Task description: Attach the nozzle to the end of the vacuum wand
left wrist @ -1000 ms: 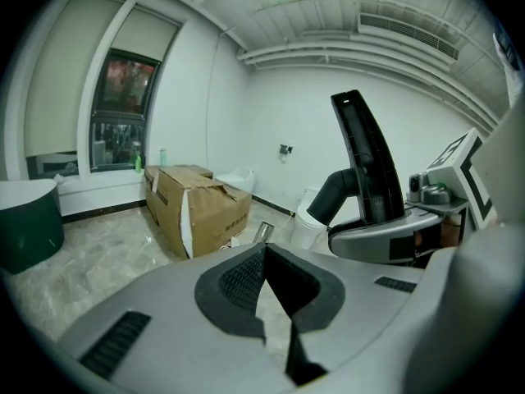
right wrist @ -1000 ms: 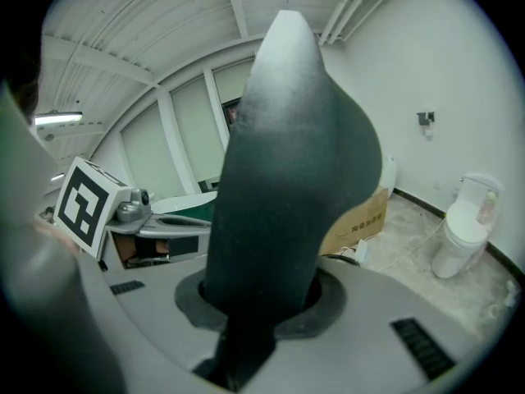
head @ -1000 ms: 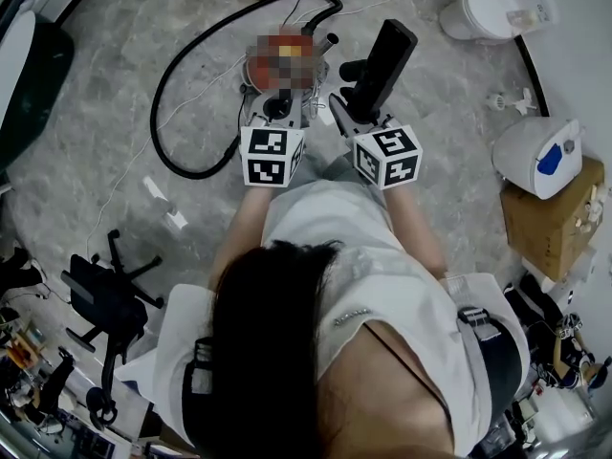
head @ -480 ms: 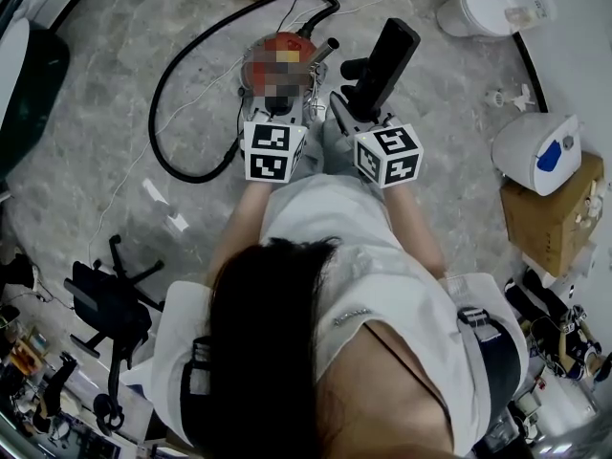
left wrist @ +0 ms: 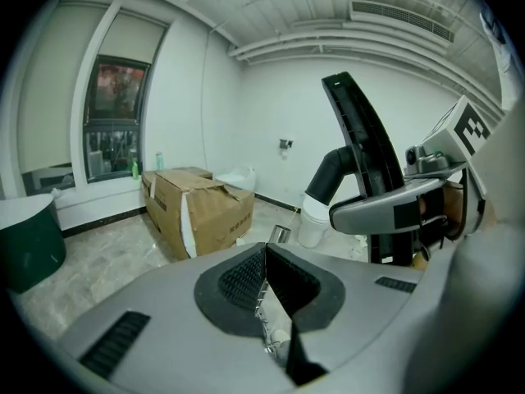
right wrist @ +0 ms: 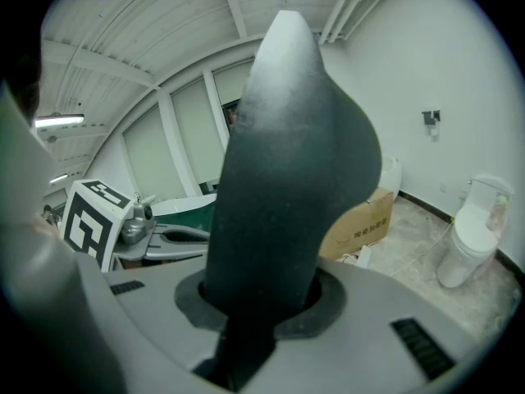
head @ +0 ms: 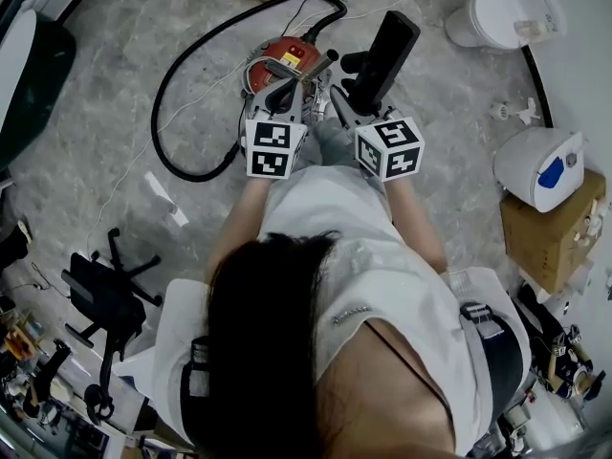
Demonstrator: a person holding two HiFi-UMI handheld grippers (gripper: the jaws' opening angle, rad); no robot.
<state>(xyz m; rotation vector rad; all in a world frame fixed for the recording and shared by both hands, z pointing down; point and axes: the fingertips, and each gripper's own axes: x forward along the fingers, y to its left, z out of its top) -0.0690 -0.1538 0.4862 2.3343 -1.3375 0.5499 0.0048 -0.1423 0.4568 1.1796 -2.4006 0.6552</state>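
Nudged a little further up the head view since a second ago, both grippers together, closer to the red vacuum body (head: 287,54). Starting at the left: black hose (head: 156,113) looping over the floor and back to that body. Next, left gripper (left wrist: 264,261), jaws pressed together with only a thin silvery sliver in the seam; cannot tell what that is, nor whether any part of the wand is pinned. Just beyond and right of those tips, the wand's open metal end (head: 322,61), tube lying low and slanting up to the right in the head view. Right again, across a small gap, the black neck (head: 351,64) of the nozzle (head: 385,51), jutting left toward that tube end. Pinched near its base by the right gripper (right wrist: 261,306), long axis standing up and away from the jaws. Judged the nearer hand for the join: the right, needing to line neck with tube and push leftward while the left steadies. Underneath, grey marbled floor (head: 105,75), hard and level. Round about, an office chair (head: 107,295) at lower left, a white toilet (head: 497,8) at upper right, a white appliance (head: 535,165) and a cardboard box (head: 550,223) at the right edge.
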